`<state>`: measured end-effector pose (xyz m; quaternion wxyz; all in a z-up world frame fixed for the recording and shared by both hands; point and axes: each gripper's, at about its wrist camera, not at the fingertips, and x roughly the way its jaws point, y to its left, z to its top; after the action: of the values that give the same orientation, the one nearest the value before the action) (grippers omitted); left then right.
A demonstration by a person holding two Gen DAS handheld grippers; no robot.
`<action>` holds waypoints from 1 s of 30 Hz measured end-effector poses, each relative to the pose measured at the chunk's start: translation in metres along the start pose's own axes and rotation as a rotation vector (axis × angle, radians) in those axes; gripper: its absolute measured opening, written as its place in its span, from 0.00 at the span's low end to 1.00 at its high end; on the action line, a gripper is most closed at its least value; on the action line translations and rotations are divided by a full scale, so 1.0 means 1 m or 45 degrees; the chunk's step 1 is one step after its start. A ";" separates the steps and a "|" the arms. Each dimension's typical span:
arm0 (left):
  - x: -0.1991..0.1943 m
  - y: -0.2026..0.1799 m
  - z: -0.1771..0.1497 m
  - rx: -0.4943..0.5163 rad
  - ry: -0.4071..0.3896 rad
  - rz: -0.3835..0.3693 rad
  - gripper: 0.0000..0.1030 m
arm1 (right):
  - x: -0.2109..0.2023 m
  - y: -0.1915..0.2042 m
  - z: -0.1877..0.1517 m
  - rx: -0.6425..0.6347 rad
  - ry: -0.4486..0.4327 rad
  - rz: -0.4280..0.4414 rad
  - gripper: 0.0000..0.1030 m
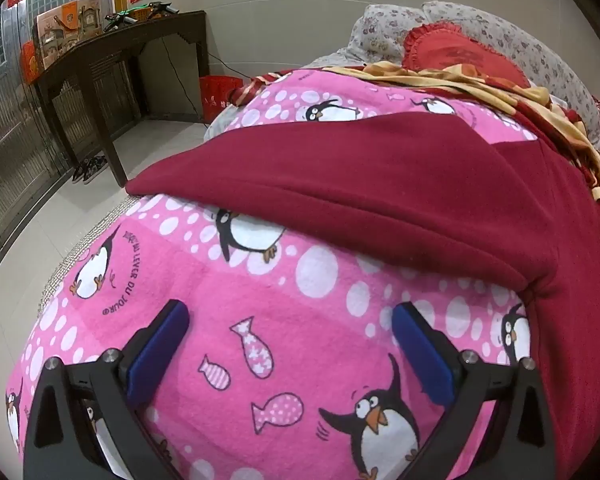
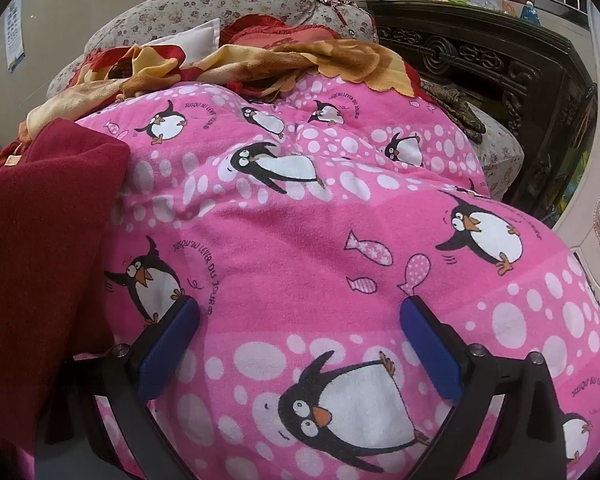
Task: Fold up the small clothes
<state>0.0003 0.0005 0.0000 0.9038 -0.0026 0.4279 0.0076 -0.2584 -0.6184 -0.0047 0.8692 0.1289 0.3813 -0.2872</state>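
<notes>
A dark red garment (image 1: 380,176) lies spread on a pink penguin-print blanket (image 1: 292,320) covering the bed. In the left wrist view it stretches across the middle, a sleeve-like part running down the right side. My left gripper (image 1: 290,316) is open and empty just above the blanket, short of the garment's near edge. In the right wrist view the garment (image 2: 40,224) lies at the left edge. My right gripper (image 2: 300,308) is open and empty over the blanket (image 2: 340,208), its left finger (image 2: 168,344) close beside the garment's edge.
A yellow and red patterned blanket (image 2: 260,60) and a red cushion (image 1: 456,52) are heaped at the far end against floral pillows (image 2: 220,4). A dark wooden table (image 1: 112,52) stands left of the bed, a carved dark cabinet (image 2: 492,52) to the right.
</notes>
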 end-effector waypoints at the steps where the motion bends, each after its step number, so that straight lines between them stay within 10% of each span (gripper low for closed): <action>1: 0.000 -0.001 0.000 0.000 0.001 0.001 1.00 | 0.000 0.000 0.000 0.000 0.000 0.000 1.00; 15: -0.015 -0.016 0.002 0.063 0.109 0.082 1.00 | -0.012 0.000 0.008 -0.008 0.119 0.023 1.00; 19: -0.049 -0.024 -0.009 0.053 0.090 -0.089 1.00 | -0.047 -0.007 0.003 0.037 0.263 0.042 1.00; 30: -0.121 -0.088 -0.021 0.139 0.036 -0.342 1.00 | -0.176 0.044 0.027 -0.028 0.174 0.270 1.00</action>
<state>-0.0912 -0.0890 0.0799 0.8894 -0.0107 0.4361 -0.1368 -0.3119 -0.5246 0.1435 0.8680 0.1783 0.4271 -0.1798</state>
